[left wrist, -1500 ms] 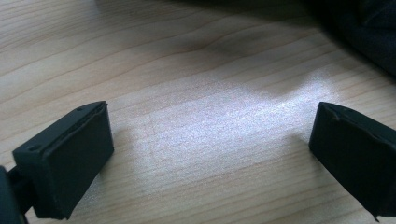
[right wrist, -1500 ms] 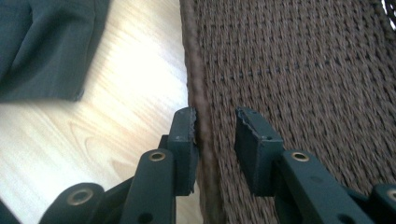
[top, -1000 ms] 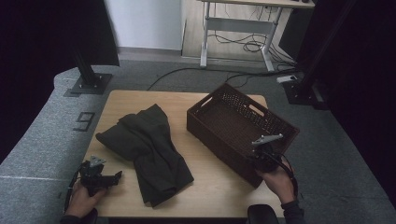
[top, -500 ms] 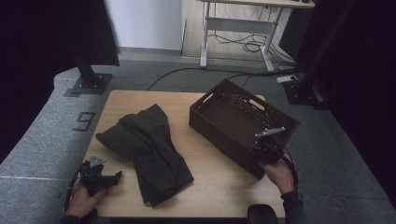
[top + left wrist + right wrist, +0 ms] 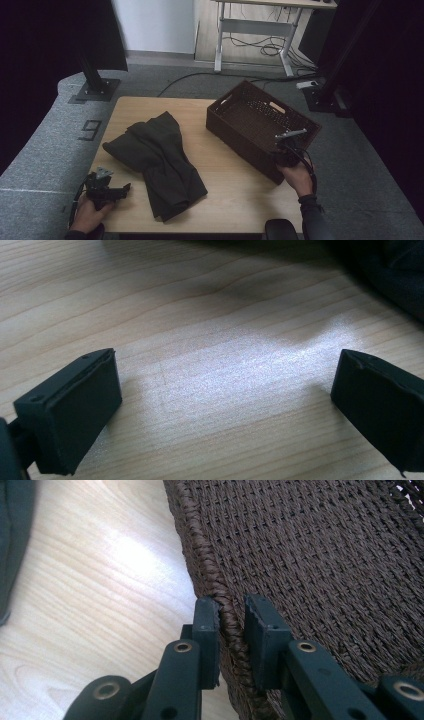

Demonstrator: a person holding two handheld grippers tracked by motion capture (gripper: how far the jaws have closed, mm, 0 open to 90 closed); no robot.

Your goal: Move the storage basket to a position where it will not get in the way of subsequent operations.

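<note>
A grey carpeted floor [image 5: 45, 150] surrounds a light wooden table [image 5: 235, 195], with a desk frame and loose cables at the back wall.

1. Basket. A dark brown woven basket [image 5: 250, 117] stands on the right half of the table, turned at an angle, with its near corner close to the right table edge. Its inside looks empty as far as the high view shows.

2. Garment. A dark green garment [image 5: 160, 160] lies crumpled on the left-centre of the table, well apart from the basket. It is not folded and not in the basket.

3. Right claw [image 5: 231, 611]. It sits at the near corner of the basket. The braided rim [image 5: 220, 587] runs between the two jaws. One pad lies against the rim on the outside; a narrow gap shows at the inner pad [image 5: 260, 630]. The grip is therefore loose on the rim rather than firmly clenched.

4. Left claw [image 5: 225, 390]. It rests low over bare table near the front left corner, jaws spread wide and holding nothing. The garment edge lies just beyond it.

Status, as a judgement: the work in hand is positioning the basket by its rim. The garment is untouched. If the garment is meant for the basket, that whole part remains: grasp, lift, carry across, release.
</note>
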